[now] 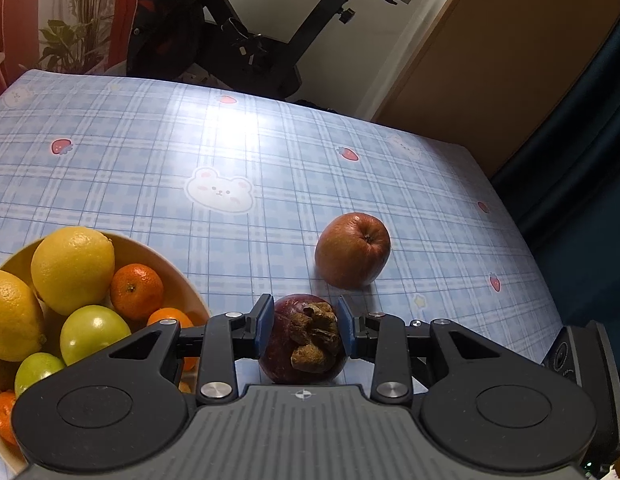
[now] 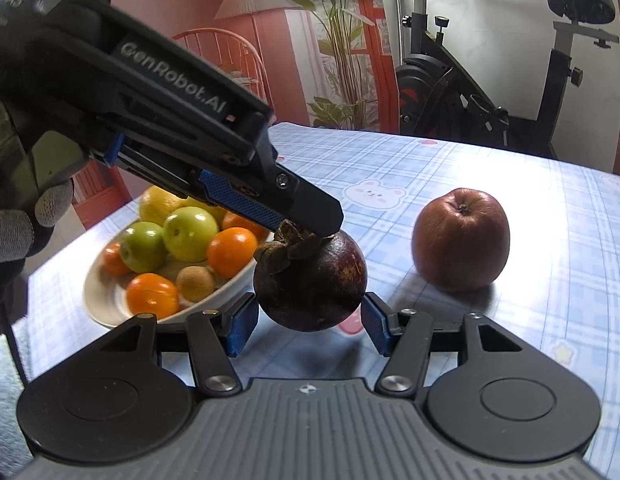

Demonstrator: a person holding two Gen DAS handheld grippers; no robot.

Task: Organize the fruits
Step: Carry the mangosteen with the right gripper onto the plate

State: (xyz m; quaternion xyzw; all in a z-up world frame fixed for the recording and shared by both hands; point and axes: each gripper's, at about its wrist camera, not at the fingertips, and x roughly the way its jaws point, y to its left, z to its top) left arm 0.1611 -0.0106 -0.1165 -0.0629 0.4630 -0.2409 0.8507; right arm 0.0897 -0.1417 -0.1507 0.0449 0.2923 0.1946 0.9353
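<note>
The mangosteen (image 1: 302, 340) is sitting gripped across its hard, smooth belly by the left tongs (image 1: 305, 330), just beside the bowl (image 1: 150, 248); its dry calyx is looking brittle. The right tongs (image 2: 308, 324) are standing open beneath it, touching nothing. The apple (image 2: 461, 238) is resting on the bench (image 1: 150, 152) nearby.

The counter (image 1: 270, 152) is covered by a pale blue checked cloth (image 1: 130, 184) printed with strawberries and white bear faces. On the cloth, a cream bowl (image 2: 110, 312) is set near one edge and is filled with lemons, green fruits and small oranges. A reddish-brown apple (image 1: 352, 250) is stood directly on the cloth, well apart from the bowl, stem dimple turned upward. Bright light is reflected off the cloth beyond the apple.
</note>
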